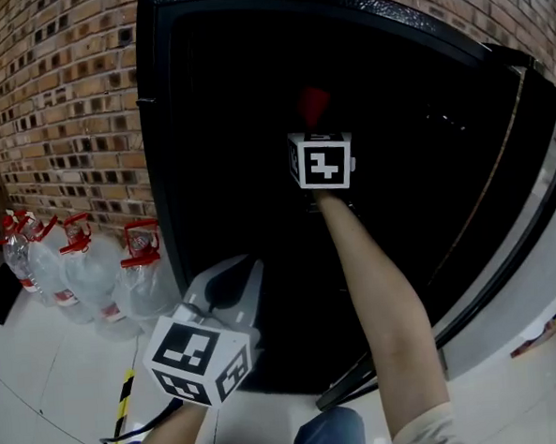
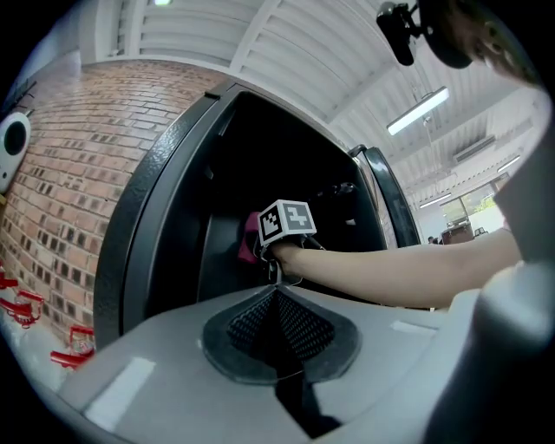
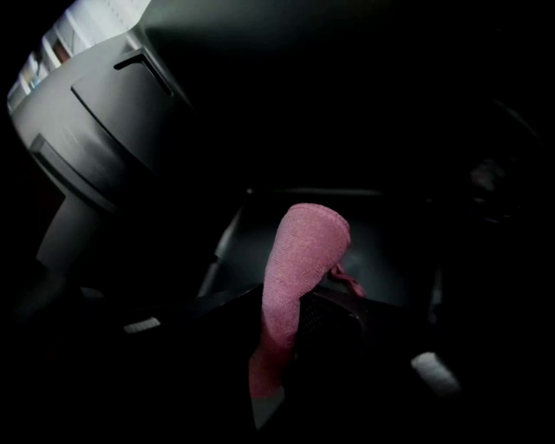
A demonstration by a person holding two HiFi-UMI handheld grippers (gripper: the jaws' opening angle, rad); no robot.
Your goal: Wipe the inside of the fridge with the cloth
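The black fridge (image 1: pixel 250 68) stands open, its inside dark. My right gripper (image 1: pixel 317 120) reaches deep into it, shut on a pink cloth (image 3: pixel 299 269) that sticks out past the jaws. The cloth (image 1: pixel 313 102) shows red-pink just beyond the marker cube, and in the left gripper view the cloth (image 2: pixel 250 236) peeks out beside that cube. A dim shelf or wall panel (image 3: pixel 381 234) lies behind it. My left gripper (image 1: pixel 230 283) hangs outside the fridge, low at the front, jaws shut with nothing between them; its pads (image 2: pixel 299 334) meet.
The fridge door (image 1: pixel 512 202) swings open at the right. Several large water bottles (image 1: pixel 83 266) with red handles stand on the white floor against the brick wall (image 1: pixel 55 108) at the left. A black and yellow cable (image 1: pixel 125 404) runs along the floor below.
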